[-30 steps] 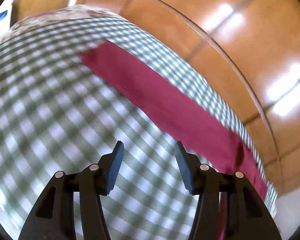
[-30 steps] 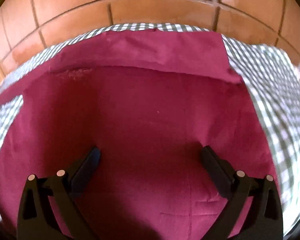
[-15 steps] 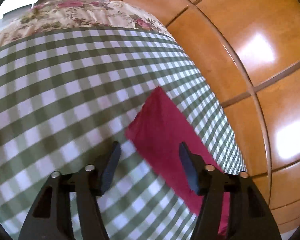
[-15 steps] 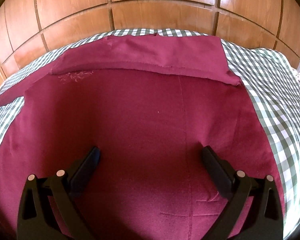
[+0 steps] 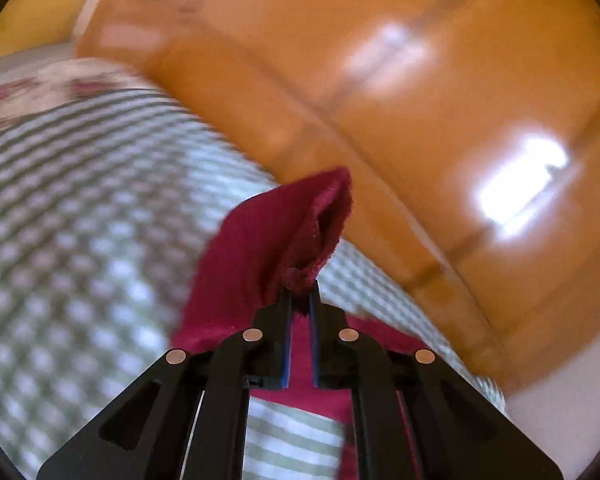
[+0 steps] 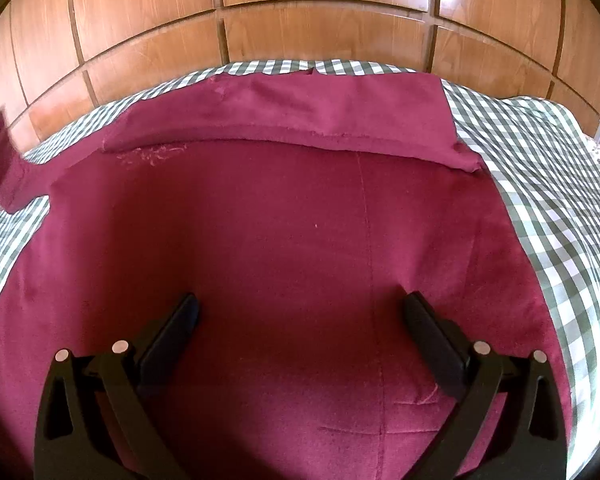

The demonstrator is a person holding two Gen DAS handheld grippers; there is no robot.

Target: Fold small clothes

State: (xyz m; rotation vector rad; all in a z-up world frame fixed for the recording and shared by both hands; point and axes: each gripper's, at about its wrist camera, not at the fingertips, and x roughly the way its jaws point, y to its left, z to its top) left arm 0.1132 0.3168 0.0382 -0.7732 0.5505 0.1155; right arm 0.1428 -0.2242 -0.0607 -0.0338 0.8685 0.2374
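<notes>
A maroon garment (image 6: pixel 284 208) lies spread on a green-and-white checked cloth (image 6: pixel 540 152). One sleeve is folded flat across its far edge (image 6: pixel 340 108). My right gripper (image 6: pixel 300 312) hovers open over the body of the garment, nothing between its fingers. My left gripper (image 5: pixel 300 292) is shut on the tip of the other maroon sleeve (image 5: pixel 268 240), which rises off the checked cloth (image 5: pixel 80 200) in a bunched peak. In the right wrist view that lifted sleeve end (image 6: pixel 0 160) shows at the far left edge, blurred.
A wall of wooden panels (image 6: pixel 300 20) stands close behind the far edge of the bed, and it fills the upper right of the left wrist view (image 5: pixel 380 80). A floral cover (image 5: pixel 40 88) lies beyond the checked cloth.
The left gripper's jaws closed on the sleeve tip and lifted it off the checked cloth. The sleeve end now stands raised at the left of the right wrist view. The right gripper kept still.
</notes>
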